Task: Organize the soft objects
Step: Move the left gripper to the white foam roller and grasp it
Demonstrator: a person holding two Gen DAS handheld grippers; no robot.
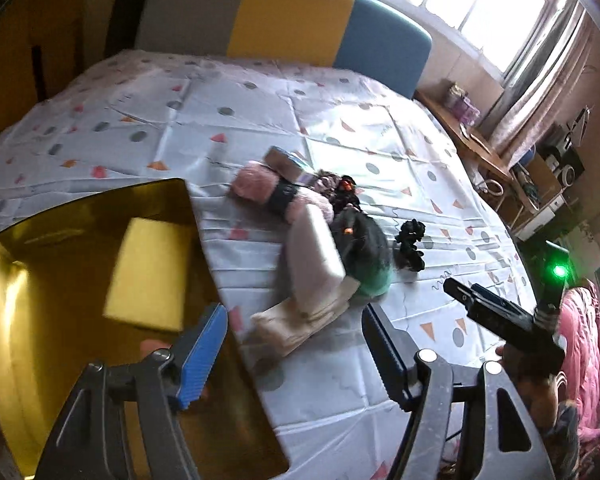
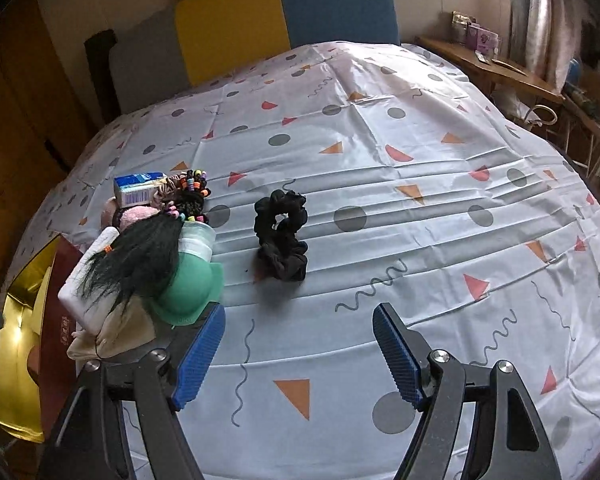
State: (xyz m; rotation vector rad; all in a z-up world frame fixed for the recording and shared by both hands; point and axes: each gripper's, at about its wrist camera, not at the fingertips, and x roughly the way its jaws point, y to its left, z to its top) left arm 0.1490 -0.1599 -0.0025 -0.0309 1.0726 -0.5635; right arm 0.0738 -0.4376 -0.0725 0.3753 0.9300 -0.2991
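Observation:
A pile of soft things lies on the patterned cloth: a black wig (image 2: 134, 250) over a white foam block (image 2: 86, 280), a green cap (image 2: 190, 286), beige cloth (image 2: 114, 332), pink plush (image 1: 256, 184), coloured hair ties (image 2: 192, 188). Black scrunchies (image 2: 282, 234) lie apart to the right, also in the left wrist view (image 1: 410, 244). A gold box (image 1: 80, 320) holds a yellow sponge (image 1: 148, 274). My left gripper (image 1: 296, 348) is open and empty, between box and pile. My right gripper (image 2: 300, 348) is open and empty, short of the scrunchies; it shows in the left wrist view (image 1: 464, 294).
A small blue-and-white carton (image 2: 140, 188) sits at the pile's far end. A red lid (image 2: 56, 344) lies beside the gold box (image 2: 18, 360). A grey, yellow and blue headboard (image 1: 288, 24) stands behind. A wooden shelf (image 2: 496, 66) with clutter is at the right under the window.

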